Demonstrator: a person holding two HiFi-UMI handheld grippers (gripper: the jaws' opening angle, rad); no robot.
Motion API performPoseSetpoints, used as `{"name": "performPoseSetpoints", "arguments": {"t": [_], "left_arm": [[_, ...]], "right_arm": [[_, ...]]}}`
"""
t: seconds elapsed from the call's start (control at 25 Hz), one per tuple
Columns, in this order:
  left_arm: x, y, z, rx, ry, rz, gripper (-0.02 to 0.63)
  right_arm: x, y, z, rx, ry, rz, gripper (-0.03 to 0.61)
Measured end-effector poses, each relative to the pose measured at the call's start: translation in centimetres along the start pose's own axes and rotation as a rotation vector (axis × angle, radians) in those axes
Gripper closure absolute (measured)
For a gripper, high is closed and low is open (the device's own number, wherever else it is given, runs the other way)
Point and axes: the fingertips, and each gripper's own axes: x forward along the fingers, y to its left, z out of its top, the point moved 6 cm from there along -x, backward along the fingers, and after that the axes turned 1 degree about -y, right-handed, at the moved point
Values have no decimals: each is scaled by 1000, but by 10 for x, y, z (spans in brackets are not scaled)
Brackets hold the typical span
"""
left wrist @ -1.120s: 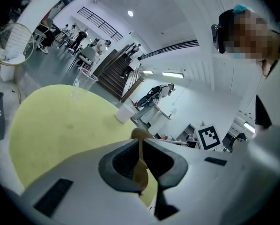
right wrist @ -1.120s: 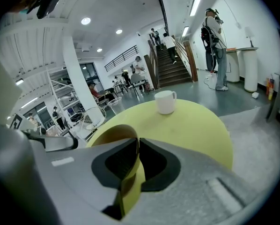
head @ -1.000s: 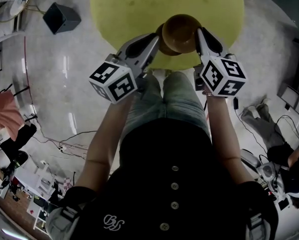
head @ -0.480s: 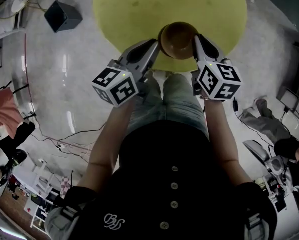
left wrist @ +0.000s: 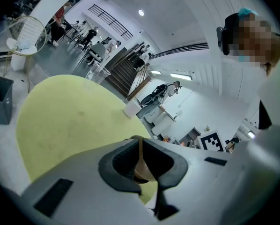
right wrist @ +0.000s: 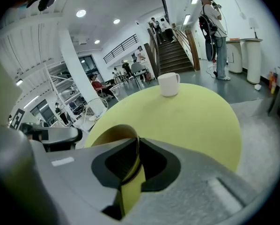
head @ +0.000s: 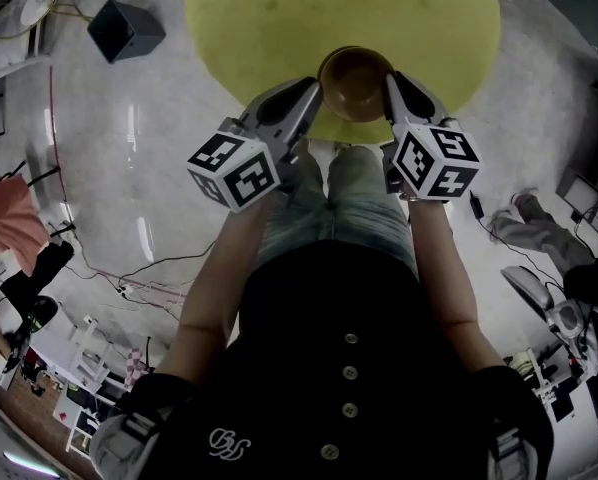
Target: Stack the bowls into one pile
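Yellow round tabletop [head: 269, 18]. Left tool [head: 312, 90] clamped on left rim, right tool [head: 389, 80] clamped on right rim, of brown bowl [head: 355, 80] at tabletop's near edge. White cup [right wrist: 168, 84] on far side.

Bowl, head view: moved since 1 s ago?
Yes, slightly. The bowl has shifted left, judged against the outline of the yellow table.
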Motion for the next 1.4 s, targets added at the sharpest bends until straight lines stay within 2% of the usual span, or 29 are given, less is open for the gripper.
{"name": "performPoseSetpoints", "arguments": {"t": [0.52, 0.6, 1.04, 1.4], "left_arm": [[13, 0, -1, -2, 30, -19, 581], [14, 0, 0, 2, 29, -17, 581], [16, 0, 5, 12, 25, -21, 581], [11, -10, 18, 54, 5, -42, 581]], "right_arm": [[5, -4, -2, -9, 50, 3, 555], [6, -3, -3, -12, 53, 12, 520], [2, -6, 6, -14, 15, 15, 506], [-8, 11, 16, -7, -34, 105, 518]]}}
